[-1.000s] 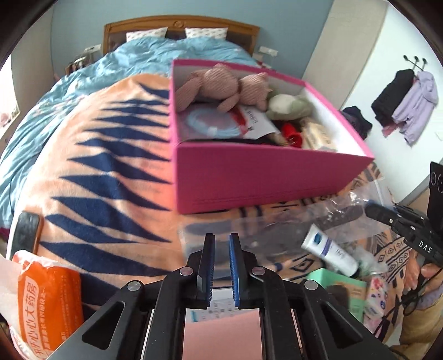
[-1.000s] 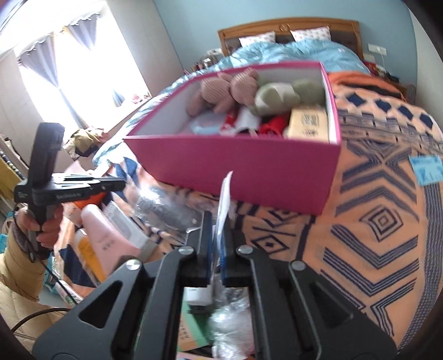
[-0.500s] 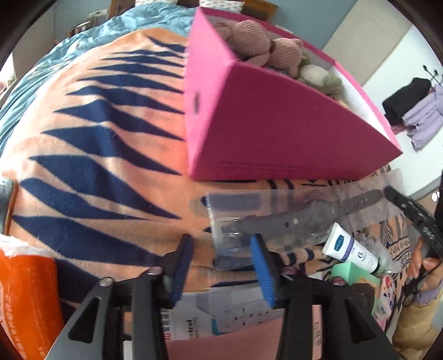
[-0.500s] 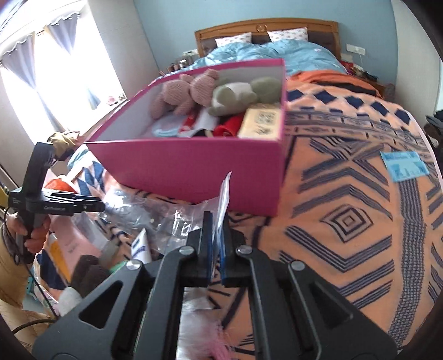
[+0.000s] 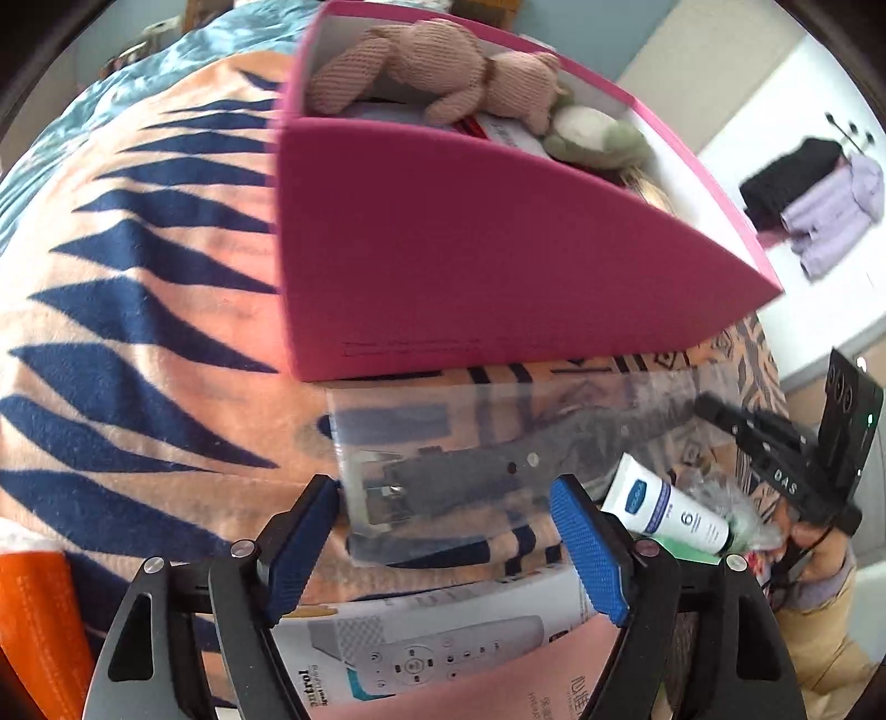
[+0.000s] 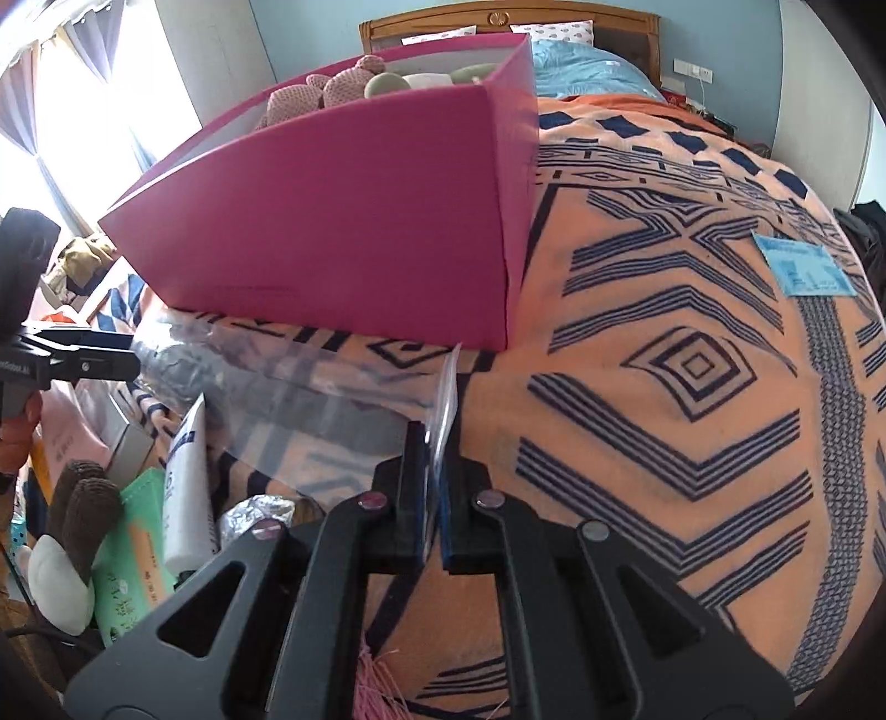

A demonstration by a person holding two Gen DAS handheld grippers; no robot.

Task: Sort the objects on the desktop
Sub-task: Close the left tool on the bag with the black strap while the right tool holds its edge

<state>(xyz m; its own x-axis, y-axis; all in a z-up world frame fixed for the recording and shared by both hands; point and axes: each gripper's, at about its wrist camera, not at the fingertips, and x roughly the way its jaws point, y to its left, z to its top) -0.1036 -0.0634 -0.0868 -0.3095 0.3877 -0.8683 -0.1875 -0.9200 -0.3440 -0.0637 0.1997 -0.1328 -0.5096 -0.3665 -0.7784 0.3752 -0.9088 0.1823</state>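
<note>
Clear plastic bag (image 5: 498, 443), glossy and crinkled, flat on the blanket just in front of the pink box (image 5: 470, 249), with a dark strap (image 5: 498, 459) and metal buckle inside. Left gripper (image 5: 443, 526) above the bag's near left end, blue ribbed pads (image 5: 587, 548) spreading apart, nothing pressed between them, bag end visible in the gap. Right gripper (image 6: 434, 459) pressed together, pinching the thin clear edge of the bag (image 6: 448, 387) at its right end, film standing up between the pads.

Box of matte pink card, square-cornered, pale inside, open at the top. Knitted pink plush toy (image 5: 432, 72) lying over the rim, greenish-cream soft toy (image 5: 592, 133) beside it.

Near right of the bag: smooth white tube (image 5: 664, 512) with a blue label, over a mint green packet (image 6: 133, 543). Brown and white plush (image 6: 72, 531) at the near left in the right wrist view. Glossy printed carton (image 5: 432, 653) showing a remote control under the left gripper, orange package (image 5: 39, 626) at far left.

Fleecy orange blanket (image 6: 664, 387) with dark blue stripes and diamonds, spread over a bed. Blue paper slip (image 6: 803, 266) lying on it well to the right. Blue quilt and wooden headboard (image 6: 509, 16) at the far end, blue-grey wall behind, curtained bright window to the left, clothes (image 5: 814, 194) hung on a white wall to the right.
</note>
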